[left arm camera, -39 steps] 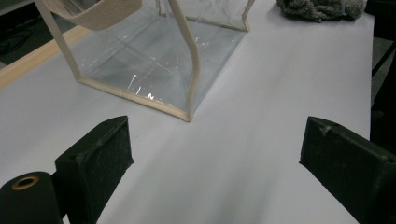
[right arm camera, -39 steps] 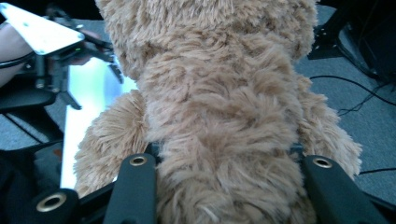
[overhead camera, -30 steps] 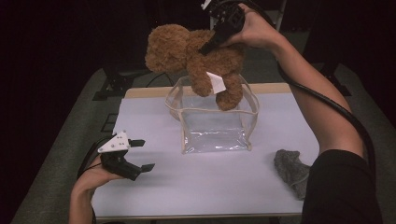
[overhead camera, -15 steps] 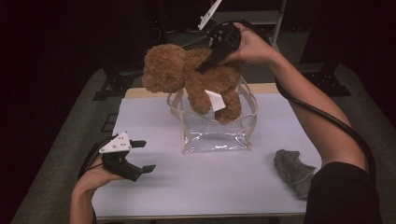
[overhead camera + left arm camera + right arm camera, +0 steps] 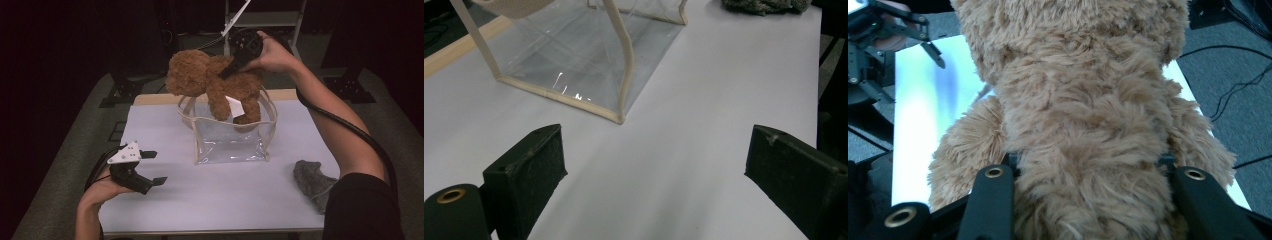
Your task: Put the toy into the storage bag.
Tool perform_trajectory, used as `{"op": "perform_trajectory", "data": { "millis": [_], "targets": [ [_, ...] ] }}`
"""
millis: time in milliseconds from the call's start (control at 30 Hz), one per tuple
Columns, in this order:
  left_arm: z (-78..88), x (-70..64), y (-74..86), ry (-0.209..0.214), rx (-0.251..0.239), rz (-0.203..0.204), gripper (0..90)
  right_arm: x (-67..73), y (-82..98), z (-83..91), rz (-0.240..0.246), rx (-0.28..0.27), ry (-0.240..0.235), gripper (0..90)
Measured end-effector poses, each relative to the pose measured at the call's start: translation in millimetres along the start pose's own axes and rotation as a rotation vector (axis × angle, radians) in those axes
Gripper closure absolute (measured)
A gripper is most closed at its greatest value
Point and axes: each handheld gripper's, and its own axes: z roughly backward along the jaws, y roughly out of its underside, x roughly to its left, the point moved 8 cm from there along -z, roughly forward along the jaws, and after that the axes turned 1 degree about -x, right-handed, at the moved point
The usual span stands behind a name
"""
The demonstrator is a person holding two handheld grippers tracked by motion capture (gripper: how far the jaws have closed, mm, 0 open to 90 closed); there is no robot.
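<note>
A brown teddy bear (image 5: 215,82) hangs over the mouth of a clear plastic bag (image 5: 231,140) with cream trim, its feet dipping just inside the rim. My right gripper (image 5: 230,70) is shut on the teddy bear's back; in the right gripper view its jaws squeeze the bear's (image 5: 1083,125) furry body from both sides. My left gripper (image 5: 154,167) rests open on the white table (image 5: 225,200) at the front left, clear of the bag. The left gripper view has the bag's (image 5: 574,65) near corner ahead of the wide-open jaws.
A grey crumpled cloth (image 5: 312,180) lies on the table at the front right, also at the top edge in the left gripper view as the cloth (image 5: 764,5). Behind the table stand a metal rack (image 5: 265,20) and dark stands.
My right gripper has carried the teddy bear lower and toward the left, bringing its feet into the bag's opening. The left gripper has stayed put.
</note>
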Motion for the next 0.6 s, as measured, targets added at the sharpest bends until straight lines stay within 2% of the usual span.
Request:
{"op": "perform_trajectory", "data": {
  "millis": [167,533,600],
  "targets": [
    [-0.3,-0.4,1.2,0.005,0.004,-0.001,8.1,-4.0,5.0,-1.5,-0.009,0.001,0.007,54.4],
    [-1.3,-2.4,0.7,0.007,0.009,-0.003,6.0,6.0,30.2,-23.3,-0.006,0.034,-0.015,54.4],
    [-2.0,-2.0,0.9,0.007,0.013,-0.010,6.0,8.3,40.3,-29.3,-0.012,0.045,-0.026,54.4]
  ]
}}
